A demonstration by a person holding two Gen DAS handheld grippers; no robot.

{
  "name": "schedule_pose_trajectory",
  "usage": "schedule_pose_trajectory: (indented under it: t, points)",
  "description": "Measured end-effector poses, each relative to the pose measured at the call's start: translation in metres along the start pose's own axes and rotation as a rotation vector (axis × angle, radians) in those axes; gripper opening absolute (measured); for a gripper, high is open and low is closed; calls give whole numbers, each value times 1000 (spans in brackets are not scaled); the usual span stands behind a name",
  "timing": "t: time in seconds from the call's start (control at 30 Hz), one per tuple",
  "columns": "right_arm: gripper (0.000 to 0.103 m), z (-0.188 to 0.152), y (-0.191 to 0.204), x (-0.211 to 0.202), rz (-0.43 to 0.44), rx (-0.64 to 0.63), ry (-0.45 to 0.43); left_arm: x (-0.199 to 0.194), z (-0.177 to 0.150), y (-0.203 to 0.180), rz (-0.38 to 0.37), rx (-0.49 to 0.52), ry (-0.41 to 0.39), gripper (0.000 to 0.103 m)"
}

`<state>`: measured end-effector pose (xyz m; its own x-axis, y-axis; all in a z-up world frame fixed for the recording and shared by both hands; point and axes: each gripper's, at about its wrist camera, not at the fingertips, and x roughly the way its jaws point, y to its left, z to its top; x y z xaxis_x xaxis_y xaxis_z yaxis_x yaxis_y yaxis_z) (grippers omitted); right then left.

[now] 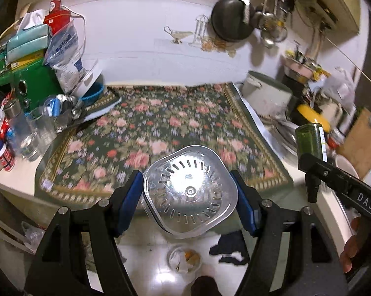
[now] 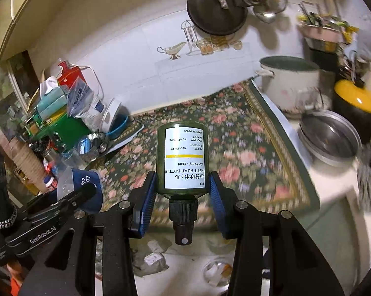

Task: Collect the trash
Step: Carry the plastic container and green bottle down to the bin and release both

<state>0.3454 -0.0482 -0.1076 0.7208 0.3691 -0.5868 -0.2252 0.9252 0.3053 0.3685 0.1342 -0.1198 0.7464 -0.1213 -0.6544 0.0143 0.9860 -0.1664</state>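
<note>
My left gripper [image 1: 189,197] is shut on a clear plastic container [image 1: 190,187] with a slotted base, its blue pads pressing both sides. It hangs at the counter's front edge, over the floor. My right gripper [image 2: 183,192] is shut on a small green pump bottle [image 2: 183,157] with a white label, its black pump head pointing back at the camera. The same bottle [image 1: 308,143] shows at the right of the left wrist view. The left gripper's black body [image 2: 49,222] shows at the lower left of the right wrist view.
A floral mat [image 1: 160,128] covers the counter. Boxes, bags and glasses [image 1: 34,83] crowd its left end. A white pot [image 1: 266,96] and a steel bowl [image 2: 331,138] stand on the right. On the floor lie a clear cup with scraps [image 1: 185,259], dark cloth [image 1: 231,249] and crumpled paper [image 2: 153,259].
</note>
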Motion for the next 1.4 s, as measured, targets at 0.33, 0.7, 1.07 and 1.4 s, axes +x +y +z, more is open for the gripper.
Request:
schedule_pose_trajectory:
  t: [0.33,0.7,1.07,1.4]
  points:
    - [39,-62,27,-43,-56,59,60,-40,-55,1,-29,37,85,69]
    - [39,-127,-19,-18,-90,53,199,30,-137,-13,-7,-22,215,69]
    - [39,-239,-118,99,-78,38,390,181,-279,-11,43,-172,371,69]
    - [39,-330,-163,218,-34,66,510,281,-362,11,41,-181,459,69]
